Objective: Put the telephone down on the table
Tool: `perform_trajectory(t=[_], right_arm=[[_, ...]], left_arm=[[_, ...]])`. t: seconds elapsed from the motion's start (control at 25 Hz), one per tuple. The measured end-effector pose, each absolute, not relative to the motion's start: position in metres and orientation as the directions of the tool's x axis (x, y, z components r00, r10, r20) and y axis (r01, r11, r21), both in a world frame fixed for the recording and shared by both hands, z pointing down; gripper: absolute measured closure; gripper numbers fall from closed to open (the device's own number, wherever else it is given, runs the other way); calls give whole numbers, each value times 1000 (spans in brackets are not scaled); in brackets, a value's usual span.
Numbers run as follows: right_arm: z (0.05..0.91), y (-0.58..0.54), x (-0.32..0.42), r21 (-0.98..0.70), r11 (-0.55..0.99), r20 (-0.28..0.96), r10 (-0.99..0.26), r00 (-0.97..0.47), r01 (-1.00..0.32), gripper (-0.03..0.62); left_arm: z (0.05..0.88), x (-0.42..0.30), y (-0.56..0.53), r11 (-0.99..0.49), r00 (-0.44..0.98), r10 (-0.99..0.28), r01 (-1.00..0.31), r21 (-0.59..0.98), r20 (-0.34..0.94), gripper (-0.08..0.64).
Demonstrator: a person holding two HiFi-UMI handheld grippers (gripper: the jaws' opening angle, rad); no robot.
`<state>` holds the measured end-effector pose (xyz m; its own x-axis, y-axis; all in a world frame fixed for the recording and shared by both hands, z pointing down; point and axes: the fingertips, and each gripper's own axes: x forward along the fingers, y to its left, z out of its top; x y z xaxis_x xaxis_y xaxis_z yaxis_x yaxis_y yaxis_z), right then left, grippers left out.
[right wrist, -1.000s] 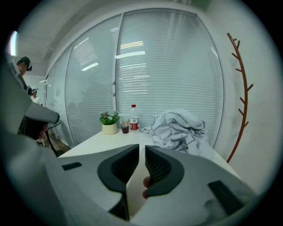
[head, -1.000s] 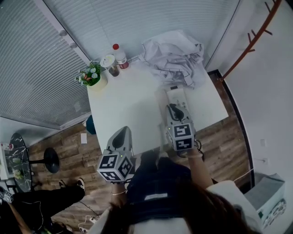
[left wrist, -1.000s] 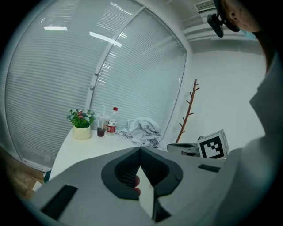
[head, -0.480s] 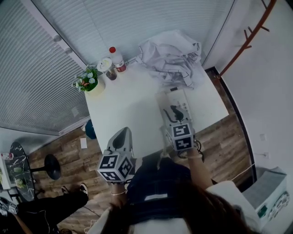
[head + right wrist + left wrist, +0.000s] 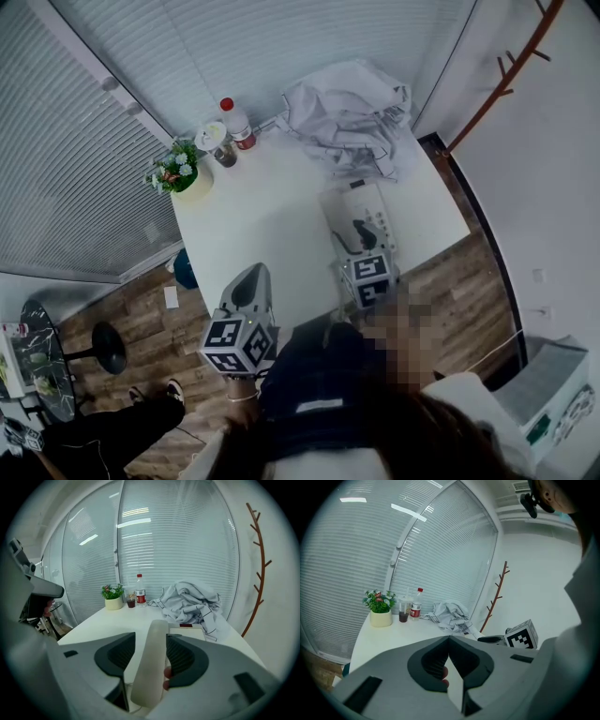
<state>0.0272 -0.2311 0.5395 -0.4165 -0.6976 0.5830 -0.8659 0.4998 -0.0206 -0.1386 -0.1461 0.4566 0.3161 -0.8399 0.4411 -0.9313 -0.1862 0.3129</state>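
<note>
The off-white telephone (image 5: 358,211) is sitting on the white table's (image 5: 253,225) right near part. Its rounded handset (image 5: 149,677) is leaning between the right gripper's (image 5: 151,637) jaws, which have just been opening, gap showing on one side. The left gripper (image 5: 449,638) is hanging pinched together off the near edge. The blinds (image 5: 281,37) are wrapping far and left. A cloth (image 5: 352,112), bottle (image 5: 236,122) and plant (image 5: 178,173) are crowding the far edge, and open table is running left of the telephone.

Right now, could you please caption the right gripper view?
Right gripper, jaws just opening, telephone handset between them, white table beyond.
</note>
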Motion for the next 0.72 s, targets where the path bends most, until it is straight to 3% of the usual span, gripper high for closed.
perform_trajectory(t=[0.72], right_arm=[[575, -237, 26, -15, 487, 664, -648, -373, -873, 322]], left_arm=[[470, -154, -159, -171, 312, -823, -933, 316, 475, 558]])
